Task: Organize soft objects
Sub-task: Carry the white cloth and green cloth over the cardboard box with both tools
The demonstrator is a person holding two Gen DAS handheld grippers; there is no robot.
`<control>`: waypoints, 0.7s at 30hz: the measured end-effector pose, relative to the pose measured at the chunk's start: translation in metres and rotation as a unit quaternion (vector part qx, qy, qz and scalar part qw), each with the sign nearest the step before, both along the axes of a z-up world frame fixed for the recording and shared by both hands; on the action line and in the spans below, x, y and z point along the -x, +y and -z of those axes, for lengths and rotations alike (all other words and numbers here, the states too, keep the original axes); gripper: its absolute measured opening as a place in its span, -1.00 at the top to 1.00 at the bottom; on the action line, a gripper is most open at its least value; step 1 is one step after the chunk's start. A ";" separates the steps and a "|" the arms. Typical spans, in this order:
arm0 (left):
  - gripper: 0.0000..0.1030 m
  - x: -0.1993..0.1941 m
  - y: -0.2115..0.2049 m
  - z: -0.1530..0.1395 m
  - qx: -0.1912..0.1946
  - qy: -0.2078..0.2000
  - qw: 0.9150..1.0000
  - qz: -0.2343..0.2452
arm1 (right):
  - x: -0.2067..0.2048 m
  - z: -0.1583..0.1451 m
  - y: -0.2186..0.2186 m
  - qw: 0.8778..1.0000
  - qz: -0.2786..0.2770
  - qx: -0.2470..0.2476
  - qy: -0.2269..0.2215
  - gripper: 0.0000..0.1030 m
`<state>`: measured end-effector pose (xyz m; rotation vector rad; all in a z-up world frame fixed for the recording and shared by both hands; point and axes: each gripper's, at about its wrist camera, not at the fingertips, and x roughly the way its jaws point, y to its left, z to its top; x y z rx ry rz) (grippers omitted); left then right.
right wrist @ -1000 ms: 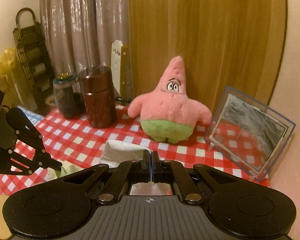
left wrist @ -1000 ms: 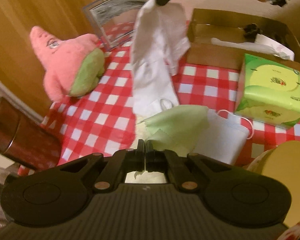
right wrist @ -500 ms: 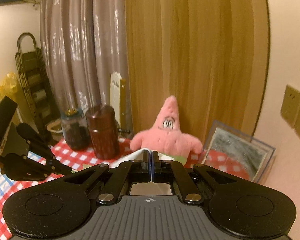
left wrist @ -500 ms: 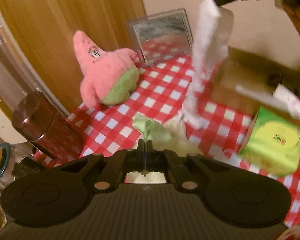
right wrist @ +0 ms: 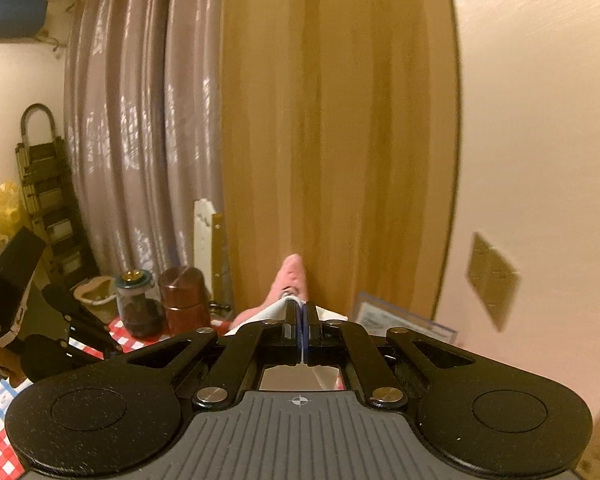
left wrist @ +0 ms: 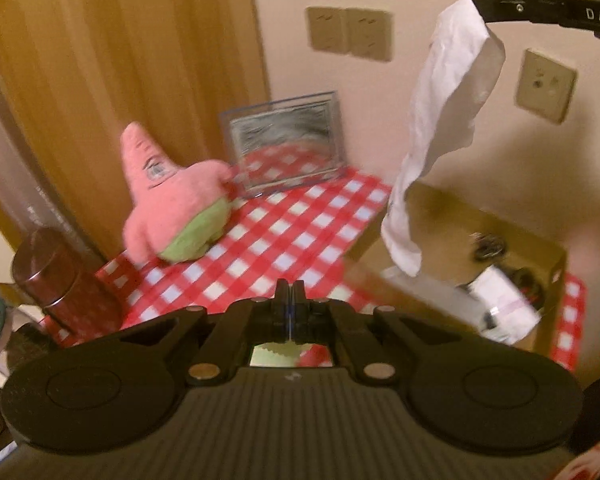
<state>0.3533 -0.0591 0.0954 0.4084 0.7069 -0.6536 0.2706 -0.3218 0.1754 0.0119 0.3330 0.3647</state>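
My right gripper [right wrist: 301,312] is shut on a white cloth [left wrist: 444,120], which hangs high in the air over the near edge of the brown cardboard box [left wrist: 440,208]; its edge shows at the fingers in the right wrist view [right wrist: 276,307]. My left gripper [left wrist: 290,296] is shut on a light green cloth [left wrist: 284,350], seen only through the gap under the jaws. A pink and green star plush [left wrist: 172,200] stands on the checked tablecloth [left wrist: 300,232] to the left.
A clear framed mirror [left wrist: 284,144] leans at the back by the wall. A brown canister [left wrist: 56,280] and a glass jar [right wrist: 138,308] stand at the left table edge. The box holds white and dark items [left wrist: 500,300]. Wall sockets [left wrist: 348,34] are behind.
Both grippers have risen. The white cloth has been lifted clear of the table and hangs over the box. The green cloth has come up with the left gripper, and the views tilted upward.
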 end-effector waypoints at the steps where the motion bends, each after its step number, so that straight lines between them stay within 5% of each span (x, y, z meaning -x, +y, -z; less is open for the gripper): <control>1: 1.00 0.005 -0.008 -0.003 0.003 0.000 1.000 0.004 | 0.005 -0.001 -0.006 1.000 0.004 -0.001 -0.001 0.99; 12: 1.00 0.054 -0.101 -0.015 0.049 0.015 0.998 0.040 | 0.060 -0.008 -0.059 0.998 0.056 0.009 -0.010 0.99; 21: 1.00 0.065 -0.166 0.006 0.062 0.032 0.996 0.061 | 0.069 0.034 -0.085 0.997 0.061 0.004 0.039 0.99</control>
